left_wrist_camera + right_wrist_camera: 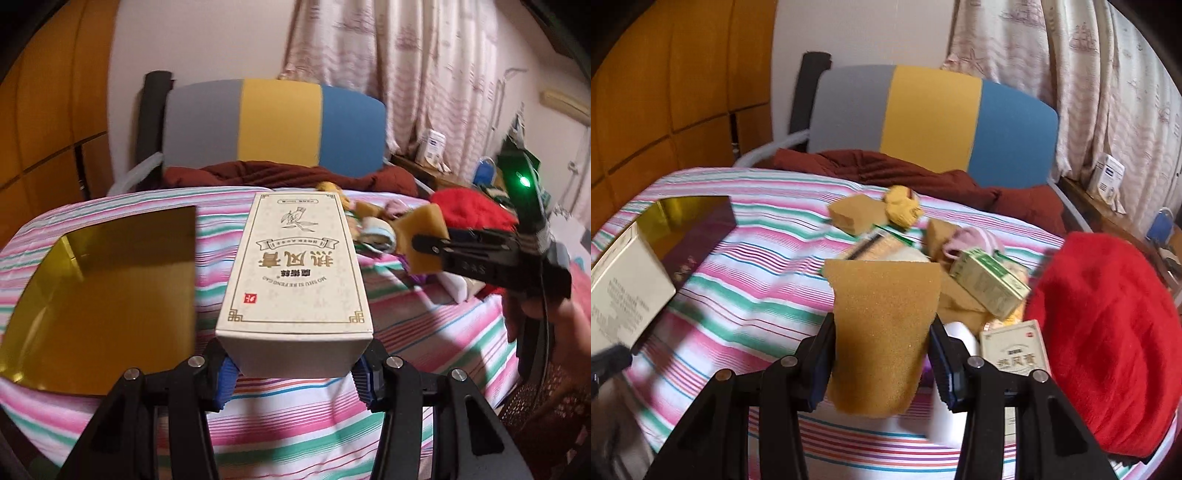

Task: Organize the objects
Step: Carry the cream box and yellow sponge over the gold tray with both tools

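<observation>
Sponge [882,325] squeezed in right gripper [882,354]; left gripper [293,373] clamps carton [295,266].

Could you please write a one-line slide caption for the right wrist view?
Right hand-held gripper clamps a tan sponge above a striped bedsheet strewn with boxes, sponges and a red fuzzy garment.

Cream box [295,266]: upside-down "MO SHU SI KE FENG GAO", Chinese chars.

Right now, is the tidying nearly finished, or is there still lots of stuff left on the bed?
Not nearly. The gold-lined box looks empty, so nothing seems sorted yet. In hand: the left gripper holds a cream carton, the right gripper a sponge piece. Left: sponges, small boxes and a red cloth.
</observation>
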Tool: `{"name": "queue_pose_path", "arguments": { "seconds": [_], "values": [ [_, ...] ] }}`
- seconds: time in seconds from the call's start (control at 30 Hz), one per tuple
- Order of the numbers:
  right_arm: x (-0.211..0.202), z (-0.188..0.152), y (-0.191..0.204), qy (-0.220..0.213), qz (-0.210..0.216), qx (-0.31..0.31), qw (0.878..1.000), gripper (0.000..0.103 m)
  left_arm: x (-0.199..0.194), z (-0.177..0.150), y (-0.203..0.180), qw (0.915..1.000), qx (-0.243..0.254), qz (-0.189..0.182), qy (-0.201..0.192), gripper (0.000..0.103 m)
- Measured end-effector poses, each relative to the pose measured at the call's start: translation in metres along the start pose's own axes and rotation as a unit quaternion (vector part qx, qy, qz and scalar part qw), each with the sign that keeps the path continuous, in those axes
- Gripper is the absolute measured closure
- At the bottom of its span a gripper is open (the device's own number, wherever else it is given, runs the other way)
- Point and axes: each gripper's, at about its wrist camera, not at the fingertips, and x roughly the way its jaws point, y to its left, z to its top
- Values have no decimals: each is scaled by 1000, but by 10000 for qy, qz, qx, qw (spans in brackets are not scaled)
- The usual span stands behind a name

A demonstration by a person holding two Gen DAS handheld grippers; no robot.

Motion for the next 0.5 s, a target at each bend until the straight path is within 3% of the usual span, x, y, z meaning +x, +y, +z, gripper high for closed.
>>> {"name": "queue_pose_path", "arguments": {
  "seconds": [0.27,0.5],
  "values": [
    [-20,14,70,-231,1048,234,9939,56,-22,-1,59,9976,-564,413,-5,51],
    [-27,42,153,-297,1826,-134,9826,56,-29,-6,105,9930,-913,741,130,51]
  ]
}}
